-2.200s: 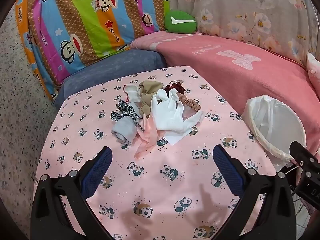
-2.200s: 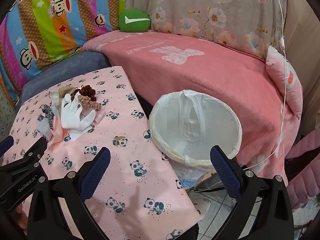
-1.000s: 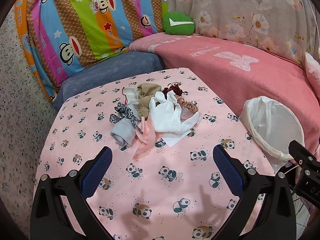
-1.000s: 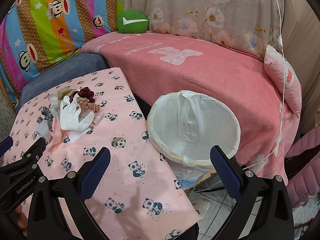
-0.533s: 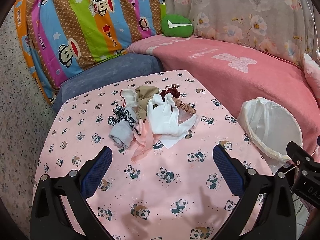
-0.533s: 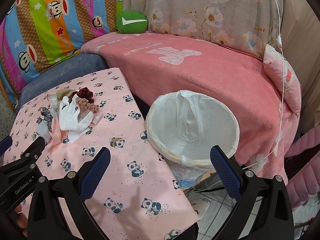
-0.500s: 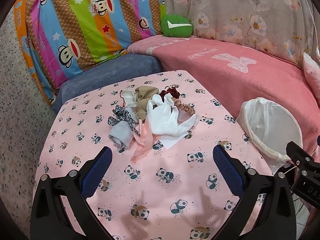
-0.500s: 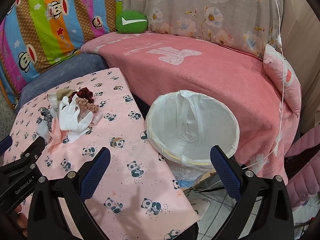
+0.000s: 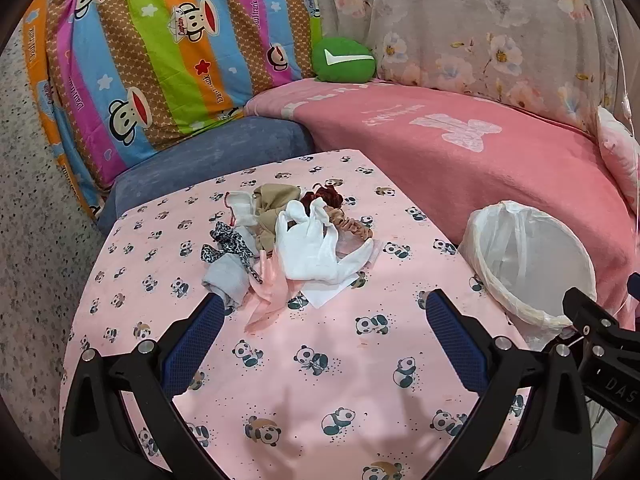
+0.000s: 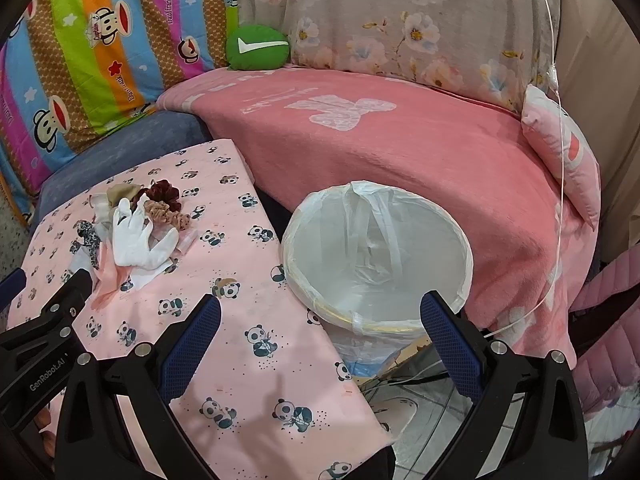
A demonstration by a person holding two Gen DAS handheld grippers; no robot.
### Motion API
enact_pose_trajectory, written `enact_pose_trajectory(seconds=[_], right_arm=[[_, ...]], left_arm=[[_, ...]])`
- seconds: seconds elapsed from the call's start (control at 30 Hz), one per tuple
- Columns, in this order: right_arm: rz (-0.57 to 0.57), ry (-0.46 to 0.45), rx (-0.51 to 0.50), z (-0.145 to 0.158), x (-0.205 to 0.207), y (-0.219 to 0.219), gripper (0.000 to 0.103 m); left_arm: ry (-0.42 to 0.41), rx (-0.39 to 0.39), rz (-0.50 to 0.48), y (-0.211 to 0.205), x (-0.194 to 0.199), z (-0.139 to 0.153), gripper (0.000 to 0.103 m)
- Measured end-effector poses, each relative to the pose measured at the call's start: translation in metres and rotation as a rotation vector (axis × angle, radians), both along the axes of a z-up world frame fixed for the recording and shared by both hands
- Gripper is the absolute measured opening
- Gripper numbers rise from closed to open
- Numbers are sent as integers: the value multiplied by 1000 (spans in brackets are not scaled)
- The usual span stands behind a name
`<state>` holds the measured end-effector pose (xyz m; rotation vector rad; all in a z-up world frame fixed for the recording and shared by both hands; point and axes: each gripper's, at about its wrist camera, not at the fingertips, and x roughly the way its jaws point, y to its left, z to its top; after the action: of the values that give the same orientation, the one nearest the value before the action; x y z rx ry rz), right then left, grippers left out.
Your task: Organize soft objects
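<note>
While both tools hang above the near part of the table (image 9: 304, 392), the left gripper (image 9: 320, 320) has its blue-padded jaws spread wide with nothing between them, and the right gripper (image 10: 320, 320) is likewise spread wide and empty. On the pink panda-print cloth that covers the table, a small heap of soft things lies toward the far side, well apart from both grippers. A white glove (image 9: 312, 248) sits on top at the middle of the heap, with a tan scrunchie (image 9: 348, 224) and a dark red scrunchie (image 9: 324, 196) just beyond it to the right, a beige cloth (image 9: 272, 208) at the far left, a leopard-print strip (image 9: 228, 244) and a grey sock (image 9: 228, 276) on the left, and a pale pink ribbon (image 9: 268, 296) trailing toward the near side. Right of the table stands a round basket (image 10: 376, 312) lined with a white plastic bag, empty inside. Beyond it stretches a pink blanket (image 10: 400, 152), and a green cushion (image 10: 256, 48) rests against the far fabric.
</note>
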<state>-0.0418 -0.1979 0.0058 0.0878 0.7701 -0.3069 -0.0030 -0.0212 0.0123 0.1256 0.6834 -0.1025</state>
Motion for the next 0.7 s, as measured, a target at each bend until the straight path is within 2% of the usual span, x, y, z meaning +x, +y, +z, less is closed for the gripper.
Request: enact_pose_trajectory(seconds=[0.7], right_arm=[[-16,4,-10,-1,2,-14,98]], left_arm=[[42,31,-41,-21,8,-4,96]])
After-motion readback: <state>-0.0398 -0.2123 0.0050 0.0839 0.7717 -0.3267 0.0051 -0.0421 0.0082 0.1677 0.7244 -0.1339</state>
